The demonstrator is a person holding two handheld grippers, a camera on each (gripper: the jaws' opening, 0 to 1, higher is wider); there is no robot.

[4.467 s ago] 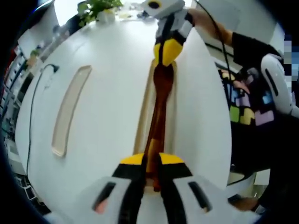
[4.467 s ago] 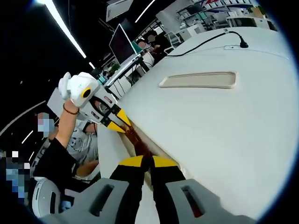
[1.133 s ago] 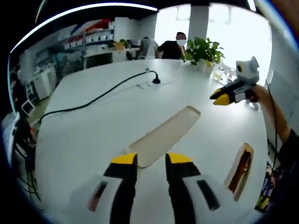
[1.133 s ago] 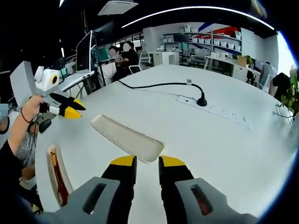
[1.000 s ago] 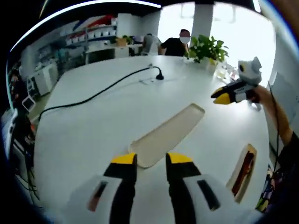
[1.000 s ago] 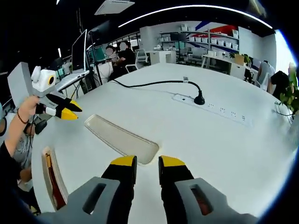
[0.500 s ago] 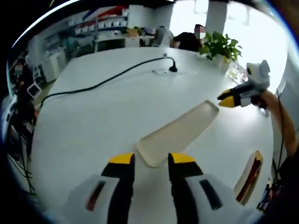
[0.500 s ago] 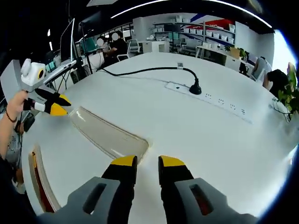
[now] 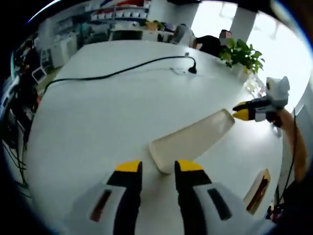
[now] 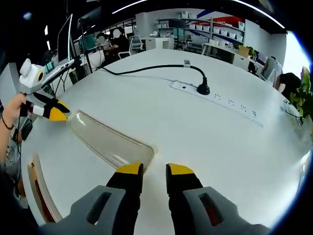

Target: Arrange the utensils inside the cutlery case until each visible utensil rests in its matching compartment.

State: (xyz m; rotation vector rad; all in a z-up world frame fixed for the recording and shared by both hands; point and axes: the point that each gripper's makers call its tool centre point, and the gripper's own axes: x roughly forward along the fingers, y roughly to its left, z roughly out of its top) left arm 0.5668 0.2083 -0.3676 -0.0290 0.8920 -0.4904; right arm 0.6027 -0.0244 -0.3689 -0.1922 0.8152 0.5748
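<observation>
On the smooth white table (image 9: pixel 88 112), a long shallow beige lid (image 9: pixel 193 139) lies flat, rounded ends, raised rim. Left gripper (image 9: pixel 153 169) narrowly open at 1 end, right gripper (image 10: pixel 149 171) narrowly open at the other, neither gripping. Case (image 9: pixel 257 190) with brown utensil (image 9: pixel 260 188) sits well apart near the edge. Wide bare surface around; black cable (image 10: pixel 161 67) beyond.
</observation>
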